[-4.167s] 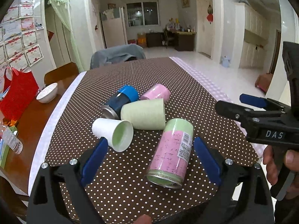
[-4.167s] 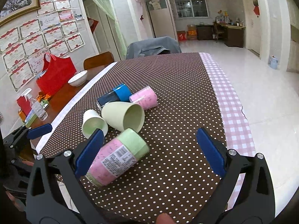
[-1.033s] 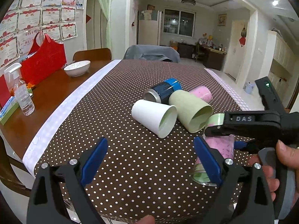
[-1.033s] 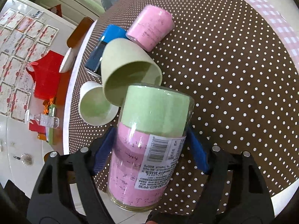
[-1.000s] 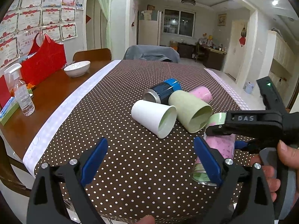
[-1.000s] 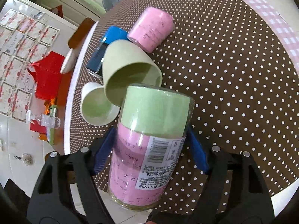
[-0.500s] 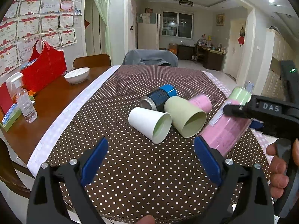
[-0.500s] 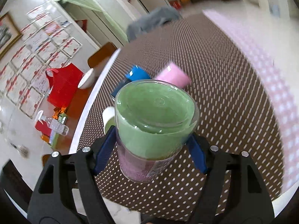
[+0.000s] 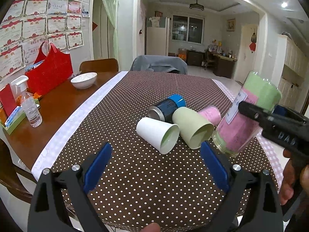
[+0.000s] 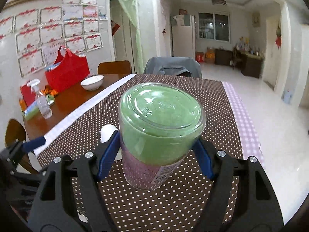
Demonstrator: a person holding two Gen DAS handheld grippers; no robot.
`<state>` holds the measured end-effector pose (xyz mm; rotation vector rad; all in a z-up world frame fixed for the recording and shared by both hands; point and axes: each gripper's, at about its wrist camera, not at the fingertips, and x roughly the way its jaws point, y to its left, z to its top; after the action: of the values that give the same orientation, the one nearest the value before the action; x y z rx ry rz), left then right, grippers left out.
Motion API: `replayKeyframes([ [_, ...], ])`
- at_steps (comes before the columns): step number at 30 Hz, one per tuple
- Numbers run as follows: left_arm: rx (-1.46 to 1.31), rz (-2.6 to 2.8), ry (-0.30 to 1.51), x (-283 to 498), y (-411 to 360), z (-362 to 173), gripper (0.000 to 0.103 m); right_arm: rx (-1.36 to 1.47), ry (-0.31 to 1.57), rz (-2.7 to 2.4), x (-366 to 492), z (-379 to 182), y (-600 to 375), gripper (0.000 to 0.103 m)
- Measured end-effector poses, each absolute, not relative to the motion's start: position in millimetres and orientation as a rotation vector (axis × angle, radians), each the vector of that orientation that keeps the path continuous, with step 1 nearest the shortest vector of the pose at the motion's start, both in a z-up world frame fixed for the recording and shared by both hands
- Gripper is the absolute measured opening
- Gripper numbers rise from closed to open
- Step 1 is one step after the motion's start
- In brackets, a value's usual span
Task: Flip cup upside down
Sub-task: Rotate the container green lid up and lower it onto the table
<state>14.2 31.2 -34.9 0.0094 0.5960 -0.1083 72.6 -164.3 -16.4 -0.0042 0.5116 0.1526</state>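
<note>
My right gripper (image 10: 156, 152) is shut on a clear glass cup lined with green and pink paper (image 10: 160, 125). It holds the cup above the dotted tablecloth (image 10: 212, 119), tilted, green base up and open rim down. In the left wrist view the cup (image 9: 245, 116) hangs at the right, rim low, base high, with the right gripper's black finger across it. My left gripper (image 9: 154, 162) is open and empty, near the table's front edge, in front of a white paper cup (image 9: 156, 133) lying on its side.
A pale green cup (image 9: 193, 127), a blue can (image 9: 166, 106) and a pink cup (image 9: 210, 114) lie on their sides mid-table. A white bowl (image 9: 84, 80), red bag (image 9: 50, 71) and spray bottle (image 9: 29, 104) stand on the bare wood at left. Chairs stand at the far end.
My right gripper has lifted the glass cup off the cloth and turned it from lying on its side to base-up. My left gripper has stayed open and almost still.
</note>
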Motion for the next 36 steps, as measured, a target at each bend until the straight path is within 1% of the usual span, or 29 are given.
replayKeyframes([
  [9,-0.005,-0.104,0.606,17,37,-37,0.092,-0.177,0.532,0.148,83,-51,-141,0.072],
  [22,-0.003,-0.107,0.611,18,35,-40,0.092,-0.206,0.595,0.142,99,-85,-139,0.072],
  [24,0.001,-0.109,0.612,18,33,-40,0.092,-0.196,0.609,0.151,99,-87,-141,0.074],
  [25,0.002,-0.11,0.612,17,33,-41,0.092,-0.188,0.616,0.154,99,-87,-142,0.078],
  [26,0.002,-0.11,0.612,17,32,-41,0.092,-0.174,0.62,0.161,99,-87,-144,0.087],
  [27,0.003,-0.11,0.612,17,32,-41,0.092,-0.163,0.62,0.165,98,-86,-144,0.092],
  [32,0.002,-0.108,0.61,16,31,-41,0.092,-0.138,0.621,0.183,95,-81,-145,0.094],
  [36,0.001,-0.107,0.606,14,30,-39,0.092,-0.108,0.604,0.197,91,-74,-147,0.097],
])
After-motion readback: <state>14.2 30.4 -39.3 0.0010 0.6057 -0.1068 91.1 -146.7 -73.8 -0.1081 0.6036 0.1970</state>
